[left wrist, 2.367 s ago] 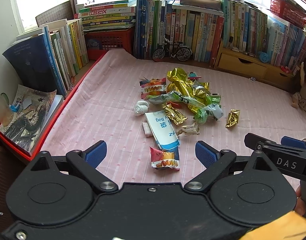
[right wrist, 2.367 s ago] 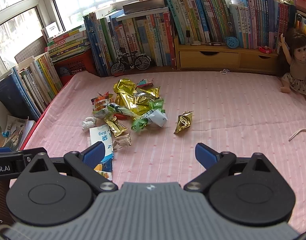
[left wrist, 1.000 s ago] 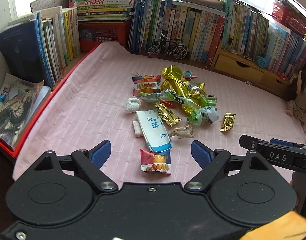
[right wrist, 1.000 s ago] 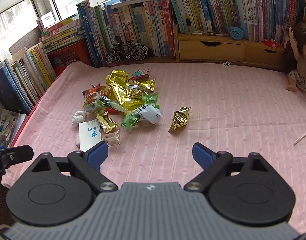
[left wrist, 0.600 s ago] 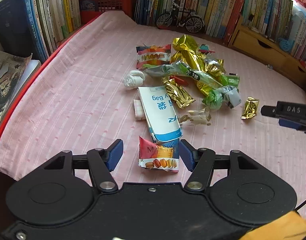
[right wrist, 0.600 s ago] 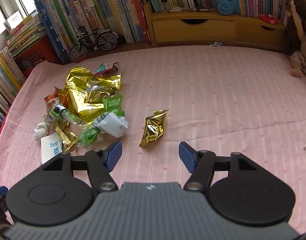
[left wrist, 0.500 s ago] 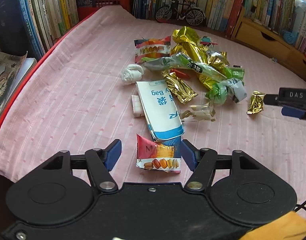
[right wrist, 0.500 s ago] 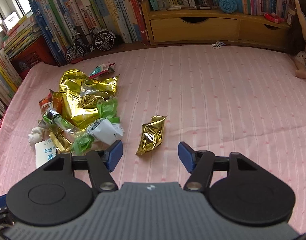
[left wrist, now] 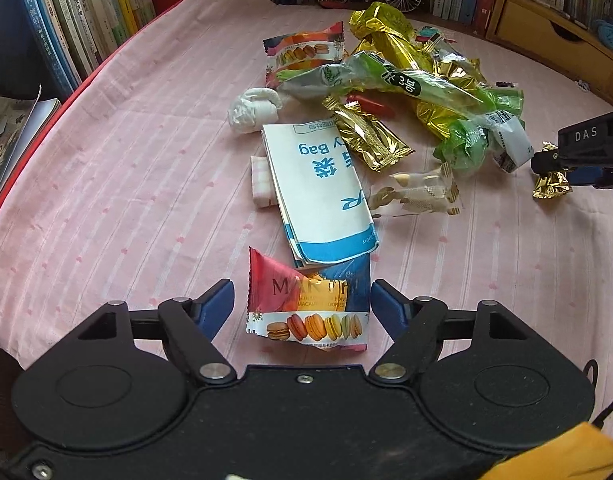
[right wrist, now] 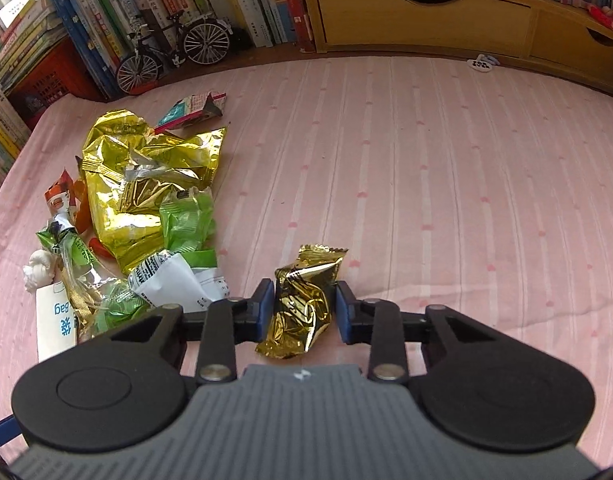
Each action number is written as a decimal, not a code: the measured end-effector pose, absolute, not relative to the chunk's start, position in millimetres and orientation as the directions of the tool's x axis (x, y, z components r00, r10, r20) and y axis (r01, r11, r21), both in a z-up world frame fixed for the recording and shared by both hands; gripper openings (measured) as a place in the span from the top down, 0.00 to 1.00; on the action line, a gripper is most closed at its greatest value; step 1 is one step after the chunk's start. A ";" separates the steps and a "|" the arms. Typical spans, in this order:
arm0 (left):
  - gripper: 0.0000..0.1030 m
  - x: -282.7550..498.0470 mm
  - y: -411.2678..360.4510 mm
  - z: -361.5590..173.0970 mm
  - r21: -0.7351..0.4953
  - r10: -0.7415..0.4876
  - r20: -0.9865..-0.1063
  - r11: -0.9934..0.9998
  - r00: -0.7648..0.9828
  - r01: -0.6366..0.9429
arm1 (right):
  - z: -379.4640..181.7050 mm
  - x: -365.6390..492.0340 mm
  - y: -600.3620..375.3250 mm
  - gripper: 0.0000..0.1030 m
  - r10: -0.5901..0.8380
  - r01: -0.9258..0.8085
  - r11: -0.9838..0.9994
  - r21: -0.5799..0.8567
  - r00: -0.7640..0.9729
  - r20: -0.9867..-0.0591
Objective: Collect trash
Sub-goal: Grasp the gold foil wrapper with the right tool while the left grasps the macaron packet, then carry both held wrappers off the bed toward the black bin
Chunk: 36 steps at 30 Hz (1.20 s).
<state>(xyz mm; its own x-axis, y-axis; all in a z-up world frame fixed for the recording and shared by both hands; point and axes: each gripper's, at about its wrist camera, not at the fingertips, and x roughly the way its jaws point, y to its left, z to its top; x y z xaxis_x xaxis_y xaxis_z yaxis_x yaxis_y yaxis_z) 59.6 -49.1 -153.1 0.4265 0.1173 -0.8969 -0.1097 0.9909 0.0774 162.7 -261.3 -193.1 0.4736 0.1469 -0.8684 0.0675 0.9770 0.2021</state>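
Trash lies scattered on a pink bedspread [left wrist: 126,184]. My left gripper [left wrist: 302,308] is open, its blue pads on either side of a macaron snack wrapper [left wrist: 306,300] with small gaps. A white paper bag [left wrist: 318,184] overlaps that wrapper's far end. Beyond lies a heap of gold and green wrappers [left wrist: 406,80]. My right gripper [right wrist: 304,308] is closing on a crumpled gold wrapper [right wrist: 302,300] that rests on the bedspread [right wrist: 446,180]. Its pads touch both sides of the wrapper. The same heap [right wrist: 146,184] sits to the left in the right wrist view.
A white tissue ball [left wrist: 250,110] and a clear nut wrapper [left wrist: 414,194] lie near the bag. Rows of books [left wrist: 46,40] line the left and far edges. A toy bicycle [right wrist: 174,52] and wooden drawers [right wrist: 426,12] stand at the back.
Both grippers dropped toward the bedspread. The left jaws narrowed around the macaron wrapper. The right jaws closed from wide apart onto the gold wrapper.
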 end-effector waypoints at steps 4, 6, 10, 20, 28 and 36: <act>0.49 65.5 -48.7 -155.5 0.034 0.082 -0.912 0.991 0.401 -0.126 | -188.4 157.6 -261.4 0.67 0.184 0.026 0.975 0.222 0.471 -0.863; 0.56 62.9 -48.6 -152.1 0.022 0.078 -0.910 0.990 0.407 -0.140 | -183.6 150.7 -262.4 0.67 0.203 0.012 0.972 0.236 0.473 -0.858; 0.59 52.0 -49.6 -141.6 0.007 0.058 -0.908 0.992 0.415 -0.124 | -173.0 132.4 -262.7 0.67 0.237 -0.011 0.965 0.264 0.480 -0.845; 0.60 3.6 -30.9 -107.2 -0.032 0.040 -0.889 0.988 0.456 -0.149 | -153.9 73.4 -242.6 0.67 0.315 -0.076 0.945 0.317 0.455 -0.833; 0.60 -42.5 2.2 -93.1 -0.044 0.055 -0.879 0.980 0.474 -0.196 | -147.7 30.4 -207.5 0.67 0.361 -0.159 0.933 0.324 0.417 -0.834; 0.60 -94.6 41.1 -94.7 -0.051 0.078 -0.881 0.964 0.466 -0.259 | -144.6 -15.0 -161.6 0.67 0.392 -0.269 0.913 0.308 0.365 -0.844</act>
<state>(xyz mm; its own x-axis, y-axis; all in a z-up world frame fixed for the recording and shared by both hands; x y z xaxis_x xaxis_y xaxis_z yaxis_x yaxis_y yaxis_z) -94.6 41.1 -94.7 0.4664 0.0783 -0.8811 -0.2591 0.9645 -0.0515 -15.0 -161.6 -144.6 0.3649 0.3922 -0.8444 -0.2692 0.9126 0.3076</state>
